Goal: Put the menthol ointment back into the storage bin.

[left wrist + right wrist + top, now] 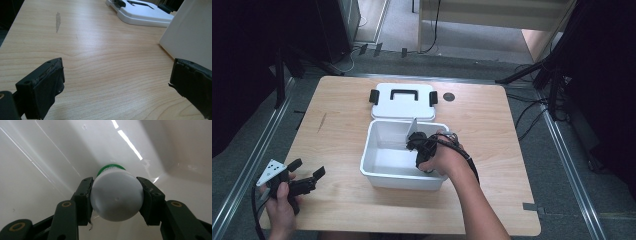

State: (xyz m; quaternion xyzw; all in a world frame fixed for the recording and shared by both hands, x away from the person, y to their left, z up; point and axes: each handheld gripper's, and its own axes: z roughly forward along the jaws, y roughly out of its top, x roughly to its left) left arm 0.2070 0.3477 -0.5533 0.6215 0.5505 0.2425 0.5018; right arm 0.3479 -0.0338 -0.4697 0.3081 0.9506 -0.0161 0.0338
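We held a white, green-capped bottle clamped in our right gripper inside the white bin; our left gripper gaped empty above bare desk.

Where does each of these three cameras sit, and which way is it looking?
High view: above the table, looking forward and down; both forearms and hands show.
Left gripper view: on the left gripper, looking low across the wood toward the lid; its two open fingers show.
Right gripper view: on the right gripper, looking into the bin; its fingers clamp a white bottle.
Shared: high and left views both show the lid.
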